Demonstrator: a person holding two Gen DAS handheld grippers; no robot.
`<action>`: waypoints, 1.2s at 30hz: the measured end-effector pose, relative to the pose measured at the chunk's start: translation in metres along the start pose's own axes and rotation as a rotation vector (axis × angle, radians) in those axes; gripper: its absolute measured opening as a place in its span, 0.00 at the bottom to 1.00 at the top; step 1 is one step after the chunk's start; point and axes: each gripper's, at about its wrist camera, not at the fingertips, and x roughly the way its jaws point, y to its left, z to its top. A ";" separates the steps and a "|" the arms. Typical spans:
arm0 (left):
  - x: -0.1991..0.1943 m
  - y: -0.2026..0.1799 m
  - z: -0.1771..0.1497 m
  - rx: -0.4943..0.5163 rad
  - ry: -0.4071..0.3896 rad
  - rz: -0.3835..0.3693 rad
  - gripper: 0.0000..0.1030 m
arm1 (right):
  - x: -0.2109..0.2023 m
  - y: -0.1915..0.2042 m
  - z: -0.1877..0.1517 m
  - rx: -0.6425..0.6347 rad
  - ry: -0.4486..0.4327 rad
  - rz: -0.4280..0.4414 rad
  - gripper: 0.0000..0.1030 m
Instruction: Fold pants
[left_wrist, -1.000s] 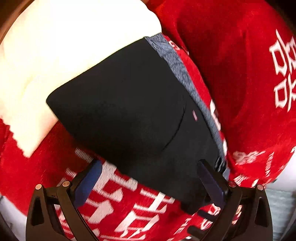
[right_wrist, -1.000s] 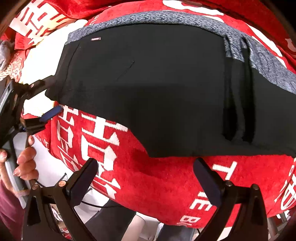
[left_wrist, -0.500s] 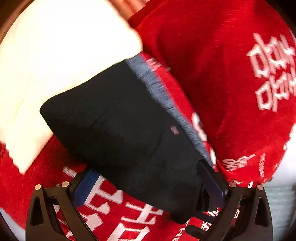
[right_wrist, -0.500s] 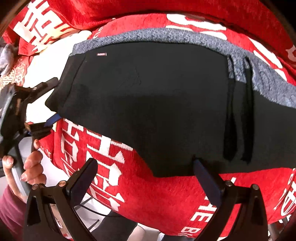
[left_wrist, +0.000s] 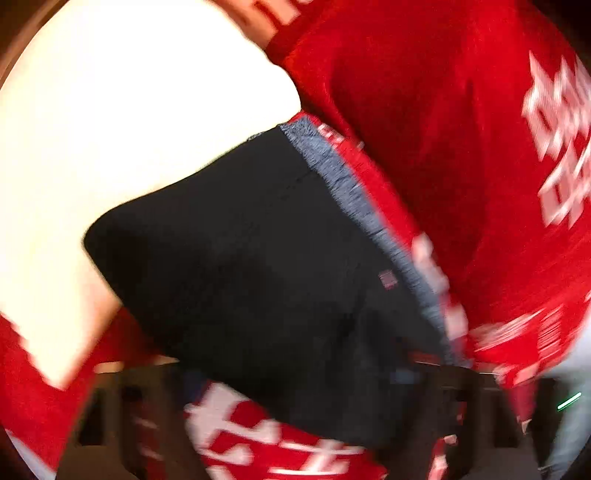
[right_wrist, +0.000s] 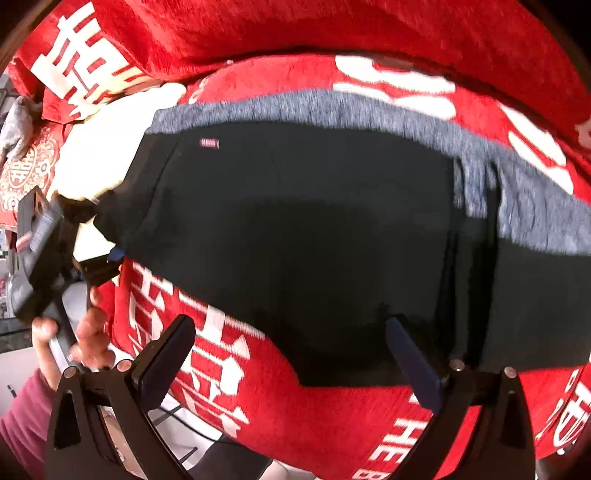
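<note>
- The black pants (right_wrist: 314, 229) lie flat on a red cloth (right_wrist: 332, 424) printed with large white characters; the surface under the cloth is not visible.
- Their grey waistband (right_wrist: 369, 110) runs along the far edge in the right wrist view, with a small red tag (right_wrist: 209, 143) just below it near the left corner.
- Two dark drawstrings (right_wrist: 491, 258) hang down from the waistband across the black fabric on the right side.
- The left gripper (right_wrist: 107, 236), seen from the right wrist camera, is at the pants' left edge; its jaws have just been closing, with the fabric's edge between them. That view is small and the left wrist view blurred, so I cannot tell if the pads already press the cloth.
- A hand (right_wrist: 74, 332) with a maroon sleeve (right_wrist: 26, 417) grips that tool's handle.
- The right gripper (right_wrist: 291, 354) hovers over the near hem with its jaws spread wide; one fingertip (right_wrist: 413, 365) overlaps the black hem in the view, the other the red cloth.
- A cream patch (left_wrist: 129, 166) of the cloth lies beyond the pants' left end.
</note>
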 end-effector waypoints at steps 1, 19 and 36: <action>0.000 -0.008 -0.001 0.056 -0.008 0.064 0.42 | -0.003 0.002 0.006 -0.004 -0.009 -0.001 1.00; -0.004 -0.107 -0.056 0.823 -0.221 0.496 0.37 | 0.012 0.175 0.161 -0.401 0.282 0.133 1.00; -0.047 -0.146 -0.067 0.813 -0.291 0.399 0.37 | 0.021 0.157 0.155 -0.315 0.307 0.208 0.18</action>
